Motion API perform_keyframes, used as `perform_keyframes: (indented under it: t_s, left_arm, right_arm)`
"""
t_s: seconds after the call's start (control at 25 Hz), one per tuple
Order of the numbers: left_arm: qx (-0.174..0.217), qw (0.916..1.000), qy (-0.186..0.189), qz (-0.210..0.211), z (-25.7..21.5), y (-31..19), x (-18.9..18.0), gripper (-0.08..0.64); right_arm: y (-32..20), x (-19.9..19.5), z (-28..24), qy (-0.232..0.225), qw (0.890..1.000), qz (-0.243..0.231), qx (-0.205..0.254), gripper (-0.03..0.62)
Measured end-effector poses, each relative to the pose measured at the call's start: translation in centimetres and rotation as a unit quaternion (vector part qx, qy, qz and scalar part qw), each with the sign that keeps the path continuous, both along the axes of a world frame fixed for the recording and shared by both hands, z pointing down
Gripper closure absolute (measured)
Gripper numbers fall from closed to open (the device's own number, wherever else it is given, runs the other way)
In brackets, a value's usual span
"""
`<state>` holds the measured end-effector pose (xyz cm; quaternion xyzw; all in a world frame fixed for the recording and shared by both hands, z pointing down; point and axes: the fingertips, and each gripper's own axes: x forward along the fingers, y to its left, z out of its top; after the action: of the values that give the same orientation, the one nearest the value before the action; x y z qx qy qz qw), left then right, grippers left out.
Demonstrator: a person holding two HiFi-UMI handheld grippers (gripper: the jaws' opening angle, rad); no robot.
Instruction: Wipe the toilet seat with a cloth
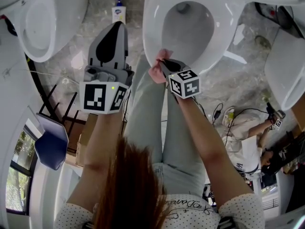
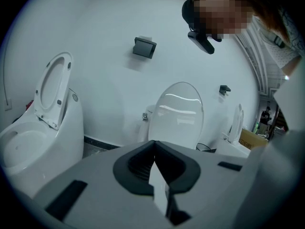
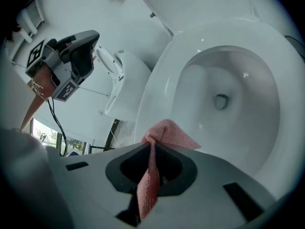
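My right gripper (image 3: pixel 151 146) has its fingers clamped on the pink cloth (image 3: pixel 167 131). The cloth bunches out past the tips, right at the near rim of the toilet seat (image 3: pixel 157 80) in the upper middle of the head view; I cannot tell whether it touches. My left gripper (image 1: pixel 116 30) hangs left of the seat, above the floor (image 1: pixel 100 13), fingers pressed together on nothing.

Three toilets (image 2: pixel 178 111), two grippers (image 1: pixel 116 30), one cloth (image 3: pixel 167 130) (pink), one bottle (image 1: pixel 118 11).
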<state>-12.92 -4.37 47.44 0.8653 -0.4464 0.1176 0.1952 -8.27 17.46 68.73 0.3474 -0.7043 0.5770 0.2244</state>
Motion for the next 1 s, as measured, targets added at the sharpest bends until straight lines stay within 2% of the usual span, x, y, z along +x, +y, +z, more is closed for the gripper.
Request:
perform_keyframes:
  t_s: [0.24,0.56,0.68,0.84,1.0]
  left_arm:
    - [0.007,1.0000,-0.004,-0.002,-0.3,-0.9,-0.5,0.561]
    - [0.007,0.9999,-0.007,-0.008,0.1,-1.5,-1.1,0.561]
    - [0.005,0.9999,-0.007,-0.012,0.3,-1.6,-1.2,0.561]
    - [0.005,0.9998,-0.007,-0.016,0.3,-1.6,-1.4,0.561]
    - [0.003,0.9997,-0.008,-0.024,0.4,-1.6,-2.0,0.561]
  right_arm:
    - [-2.8,-0.9,-0.3,-0.016,0.999,0.048,0.018,0.555]
    - [-5.1,-0.7,-0.2,-0.010,0.990,0.135,0.046,0.555]
    - [-5.7,-0.5,-0.1,-0.002,0.989,0.140,0.055,0.555]
    - [-6.5,-0.4,-0.1,0.012,0.990,0.115,0.079,0.555]
    - [-7.0,-0.4,-0.1,0.008,0.989,0.123,0.080,0.555]
